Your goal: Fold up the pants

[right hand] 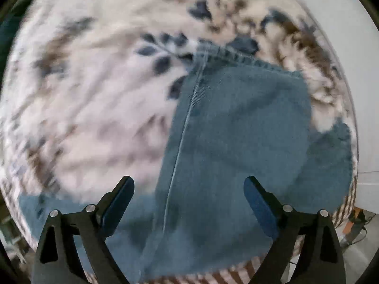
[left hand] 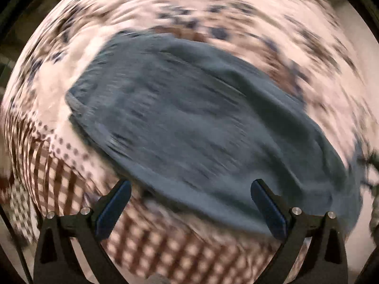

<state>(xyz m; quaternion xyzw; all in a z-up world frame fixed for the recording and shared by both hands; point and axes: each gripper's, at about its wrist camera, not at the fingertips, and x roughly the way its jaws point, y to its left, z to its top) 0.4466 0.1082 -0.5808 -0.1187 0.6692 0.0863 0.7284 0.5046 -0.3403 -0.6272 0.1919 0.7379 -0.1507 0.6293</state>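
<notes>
Left wrist view is pretty smeared with motion blur, but you can make out the left tongs (left hand: 190,184) spread wide with nothing between the fingers, pointing down at the pants (left hand: 196,127). Those are blue denim, lying in a folded-up bundle on a bedspread (left hand: 236,4) with a pale pink ground and dark leafy blotches. Toward the bottom left of that view the cover (left hand: 151,243) switches to a brown-and-pink check with a dotted band along it, and the denim overlaps the edge of that checked bit.

Right wrist view is sharper. The right tongs (right hand: 189,183) are also standing open, empty, hovering over the pants (right hand: 236,127). You can see a hemmed leg end with its stitching near the top of the denim, and a long seam running down from it toward the tongs. A second layer of denim pokes out on the right and at lower left. White wall (right hand: 350,47) at far right.
</notes>
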